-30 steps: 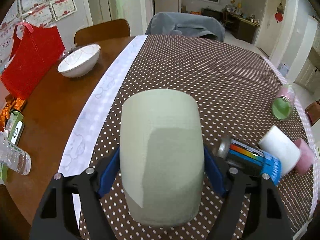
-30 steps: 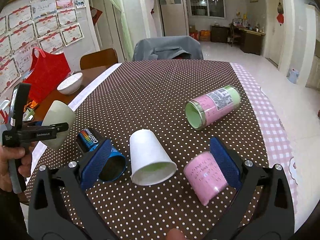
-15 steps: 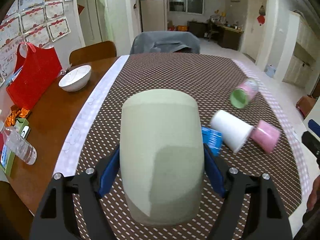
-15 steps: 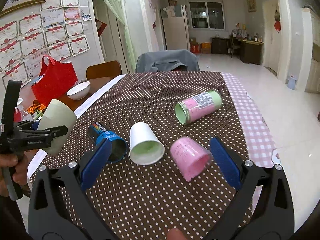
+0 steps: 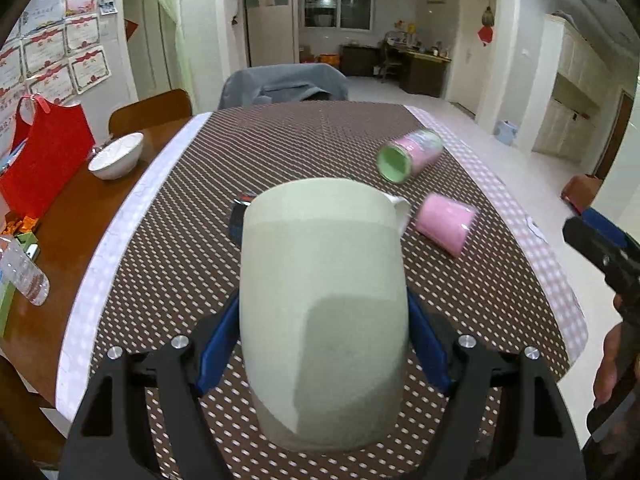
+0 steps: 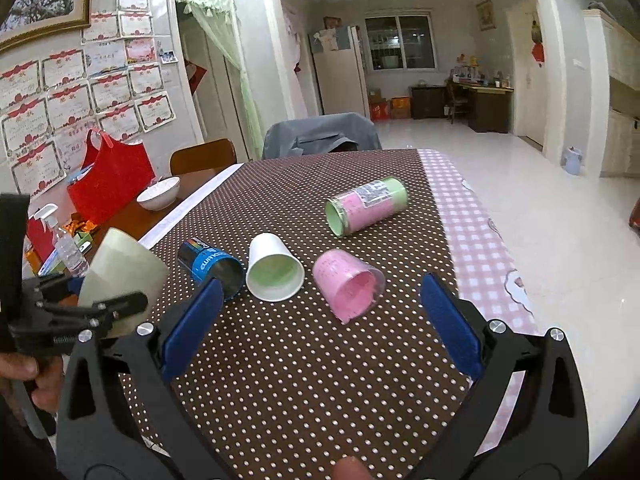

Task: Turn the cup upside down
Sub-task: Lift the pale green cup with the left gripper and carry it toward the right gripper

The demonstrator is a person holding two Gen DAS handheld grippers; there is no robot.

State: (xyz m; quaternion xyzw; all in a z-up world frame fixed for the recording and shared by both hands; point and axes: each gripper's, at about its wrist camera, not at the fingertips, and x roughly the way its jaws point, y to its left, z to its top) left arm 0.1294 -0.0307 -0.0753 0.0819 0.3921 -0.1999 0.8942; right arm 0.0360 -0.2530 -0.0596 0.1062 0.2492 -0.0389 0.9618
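Observation:
My left gripper (image 5: 322,344) is shut on a pale green cup (image 5: 324,300) and holds it in the air above the near left part of the table, tilted; the cup also shows in the right wrist view (image 6: 120,276), its base pointing up and away. My right gripper (image 6: 320,320) is open and empty, above the near table edge. On the brown dotted tablecloth (image 6: 320,360) lie on their sides a white cup (image 6: 274,268), a pink cup (image 6: 348,284), a blue cup (image 6: 212,266) and a pink-and-green cup (image 6: 366,206).
A white bowl (image 5: 116,156), a red bag (image 5: 44,160) and a plastic bottle (image 5: 24,276) stand on the bare wooden part of the table at the left. A chair with a grey cover (image 6: 320,136) stands at the far end.
Both grippers have risen and pulled back from the table. The green cup has stayed clamped in the left gripper. The right gripper has stayed open.

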